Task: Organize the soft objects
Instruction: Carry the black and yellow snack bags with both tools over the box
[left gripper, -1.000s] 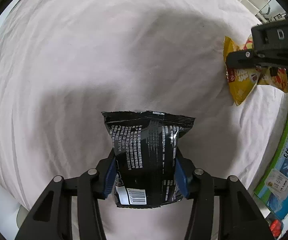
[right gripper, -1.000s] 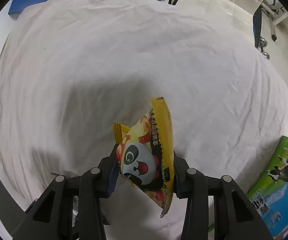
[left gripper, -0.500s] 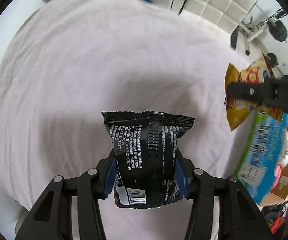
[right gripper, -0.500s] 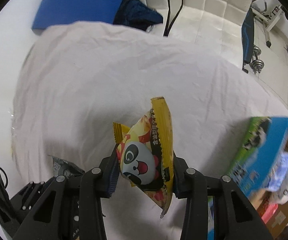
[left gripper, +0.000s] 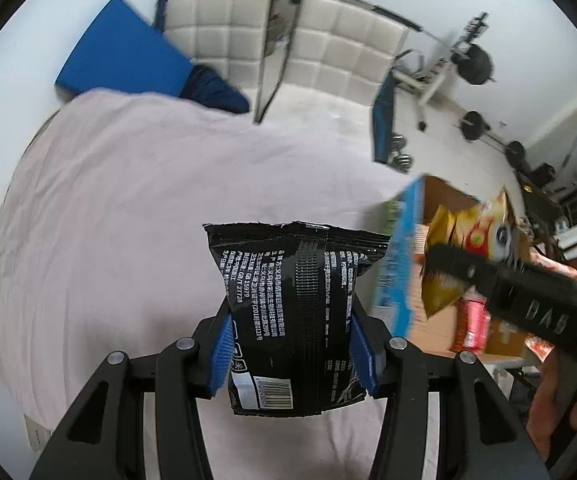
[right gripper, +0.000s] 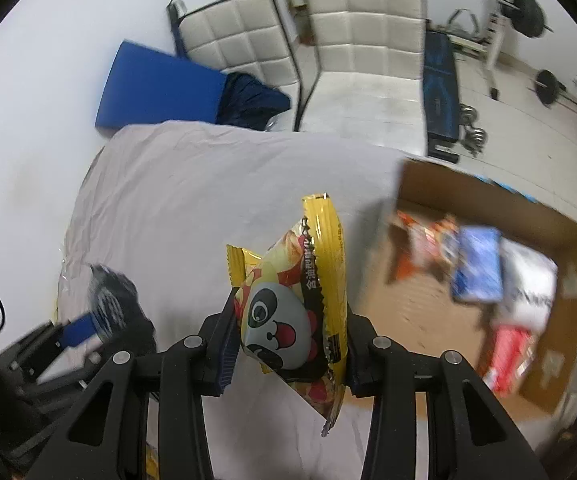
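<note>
My left gripper (left gripper: 292, 350) is shut on a black snack packet (left gripper: 294, 304) and holds it up above the white bed sheet (left gripper: 128, 200). My right gripper (right gripper: 288, 344) is shut on a yellow panda snack packet (right gripper: 296, 312), also raised. In the left wrist view the right gripper (left gripper: 468, 264) and its yellow packet (left gripper: 460, 240) hang over an open cardboard box (left gripper: 440, 196) at the right. In the right wrist view the box (right gripper: 488, 280) lies to the right with several packets inside, and the left gripper (right gripper: 88, 320) shows blurred at lower left.
Two white padded chairs (right gripper: 328, 32), a blue mat (right gripper: 156, 88) and dark clothing (right gripper: 252, 98) stand behind the bed. Weights and a bench (left gripper: 388, 128) lie on the floor at the right. The box has a blue printed flap (left gripper: 402, 264).
Both grippers have risen and tilted up with their packets still held. The room and the cardboard box have come into view; the right gripper now hangs over the box.
</note>
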Tool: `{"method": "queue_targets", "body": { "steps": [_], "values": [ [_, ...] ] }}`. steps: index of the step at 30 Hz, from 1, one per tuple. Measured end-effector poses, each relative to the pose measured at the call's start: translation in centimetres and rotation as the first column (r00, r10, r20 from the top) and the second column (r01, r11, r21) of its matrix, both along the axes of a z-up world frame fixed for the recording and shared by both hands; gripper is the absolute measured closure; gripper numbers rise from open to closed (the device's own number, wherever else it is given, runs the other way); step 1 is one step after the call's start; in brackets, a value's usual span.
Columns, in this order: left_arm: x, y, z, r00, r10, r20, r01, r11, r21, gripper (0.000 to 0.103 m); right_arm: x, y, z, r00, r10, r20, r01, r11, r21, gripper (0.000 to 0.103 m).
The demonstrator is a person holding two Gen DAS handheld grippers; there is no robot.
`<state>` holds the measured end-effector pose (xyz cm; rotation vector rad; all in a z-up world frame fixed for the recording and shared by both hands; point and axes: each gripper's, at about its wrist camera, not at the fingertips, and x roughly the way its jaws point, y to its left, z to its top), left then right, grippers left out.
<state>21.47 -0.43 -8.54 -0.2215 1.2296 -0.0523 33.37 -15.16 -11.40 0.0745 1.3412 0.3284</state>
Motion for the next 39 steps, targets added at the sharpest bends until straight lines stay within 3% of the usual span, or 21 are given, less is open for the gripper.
{"method": "queue_targets", "body": {
  "steps": [10, 19, 25, 39],
  "values": [
    [-1.3, -7.7, 4.0, 0.982, -0.166, 0.085, 0.170, 0.985, -0.040, 0.055, -9.1, -11.2, 4.7, 0.987, -0.151, 0.053, 0.152, 0.988, -0.011, 0.059],
    [-0.9, -13.8, 3.7, 0.963, -0.259, 0.072, 0.262, 0.964, -0.048, 0.055, -12.7, -18.1, 6.1, 0.968, -0.242, 0.070, 0.244, 0.970, -0.019, 0.059],
    [0.3, -16.6, 2.0, 0.959, -0.282, 0.020, 0.283, 0.958, -0.047, 0.055, -11.9, -20.7, 4.3, 0.959, -0.278, 0.047, 0.280, 0.959, -0.033, 0.059],
    [5.7, -19.8, -6.9, 0.946, -0.289, -0.148, 0.292, 0.957, -0.001, 0.055, -6.6, -22.2, -4.4, 0.961, -0.272, -0.055, 0.265, 0.958, -0.112, 0.059]
  ]
}}
